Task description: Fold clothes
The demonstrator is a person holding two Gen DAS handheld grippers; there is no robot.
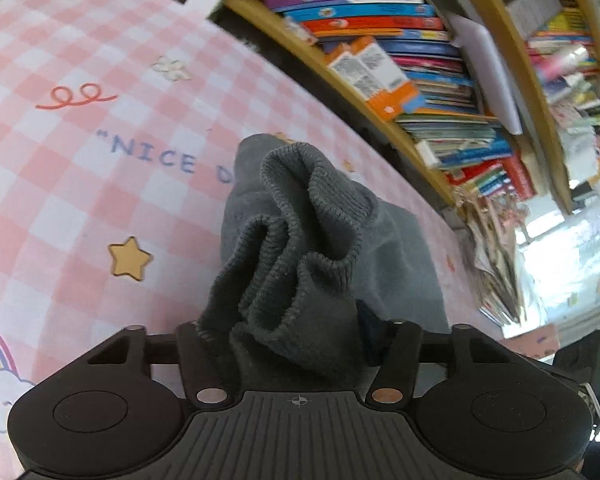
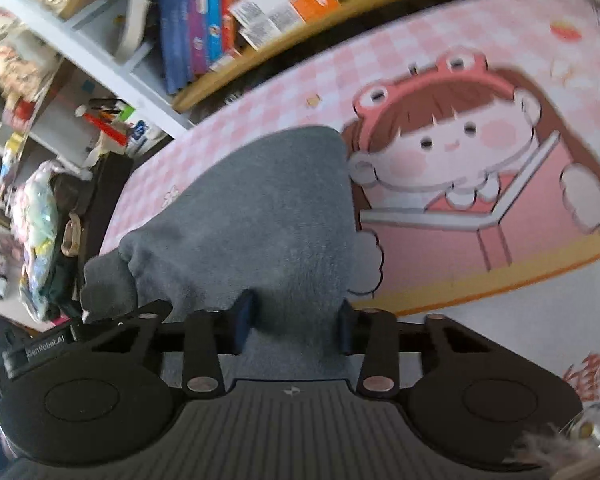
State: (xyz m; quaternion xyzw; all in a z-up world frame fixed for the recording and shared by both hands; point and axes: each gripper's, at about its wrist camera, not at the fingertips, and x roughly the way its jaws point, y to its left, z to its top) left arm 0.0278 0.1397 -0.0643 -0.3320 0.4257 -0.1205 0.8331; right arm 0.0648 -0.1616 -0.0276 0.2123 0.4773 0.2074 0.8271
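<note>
Pink checked bedding (image 1: 80, 200) printed with cartoons lies under a grey garment (image 2: 260, 208). Nearest, the left gripper (image 1: 296, 332) is clamped on its bunched ribbed cuff (image 1: 300, 216) and the right gripper (image 2: 296, 320) pinches plain fleece, probably two corners held for a fold. Beyond, the cloth trails onto the bedding before crowded bookshelves (image 1: 420, 60).

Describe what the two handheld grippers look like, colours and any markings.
Both are matte black plastic. The left gripper has a ribbed centre plate with a small crosshair mark, round side discs and copper-coloured pivot pins. The right gripper looks alike, with dark blue finger pads and white lettering on a side strap, blurred.
</note>
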